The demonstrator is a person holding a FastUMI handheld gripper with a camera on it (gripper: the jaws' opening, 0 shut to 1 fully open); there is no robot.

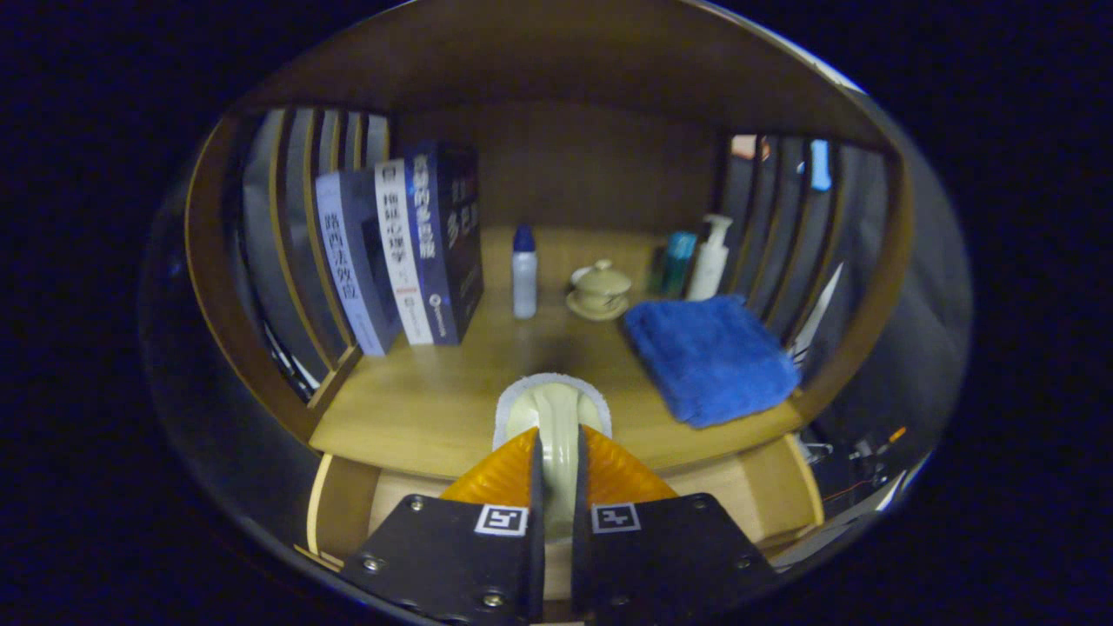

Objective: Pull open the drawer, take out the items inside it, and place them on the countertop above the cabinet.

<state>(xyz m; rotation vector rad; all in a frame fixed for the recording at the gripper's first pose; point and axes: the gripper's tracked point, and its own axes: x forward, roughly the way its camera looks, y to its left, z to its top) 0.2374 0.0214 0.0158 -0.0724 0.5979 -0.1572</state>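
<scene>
The claw (556, 469) is clenched on a pale brush-like item (553, 416). Its long axis runs straight ahead over the bench's (435, 400) front edge.

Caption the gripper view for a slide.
Gripper shut on a cream brush over the countertop, near books, bottle, lidded cup, blue towel.

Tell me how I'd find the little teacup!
Look at the wooden countertop beyond the fingers, which are shut on a pale scrubber. Between the small bottle with the dark cap and the folded blue towel sits the teacup. It's the only lidded cup on a saucer.
</scene>
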